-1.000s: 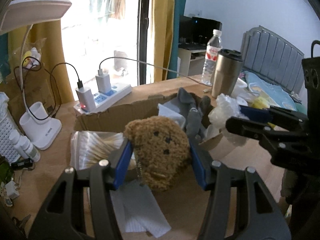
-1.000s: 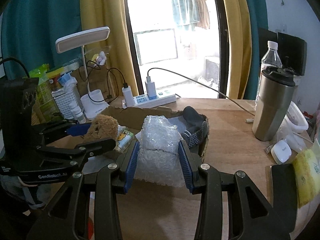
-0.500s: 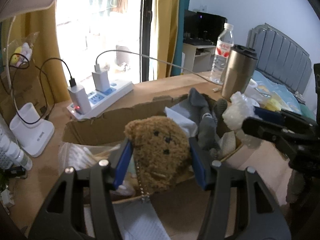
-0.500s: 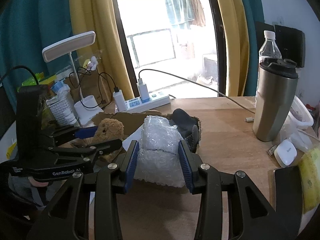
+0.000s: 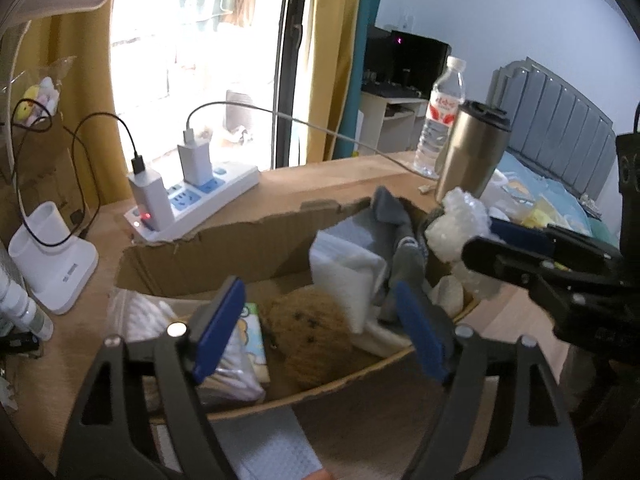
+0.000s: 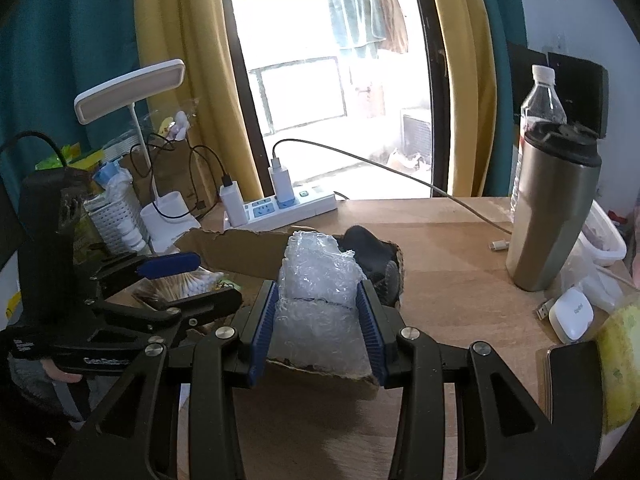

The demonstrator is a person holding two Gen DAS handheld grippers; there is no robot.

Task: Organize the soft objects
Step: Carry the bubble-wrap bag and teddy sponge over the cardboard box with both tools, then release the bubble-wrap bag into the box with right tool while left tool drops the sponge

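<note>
A fuzzy brown bear (image 5: 308,332), grey sock (image 5: 394,220), clear bubble wrap (image 6: 316,276) and blue-padded fingers (image 5: 218,330) are seen.

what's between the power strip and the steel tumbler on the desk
Mostly bare wooden desk, crossed by a white charging cable running from the power strip toward the steel tumbler; clearest in the right wrist view.

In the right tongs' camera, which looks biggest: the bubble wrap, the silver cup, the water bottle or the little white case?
1. Bubble wrap, though it is nearest the camera.
2. Silver cup.
3. Water bottle, partly hidden behind the cup, so unsure.
4. White case.
</note>
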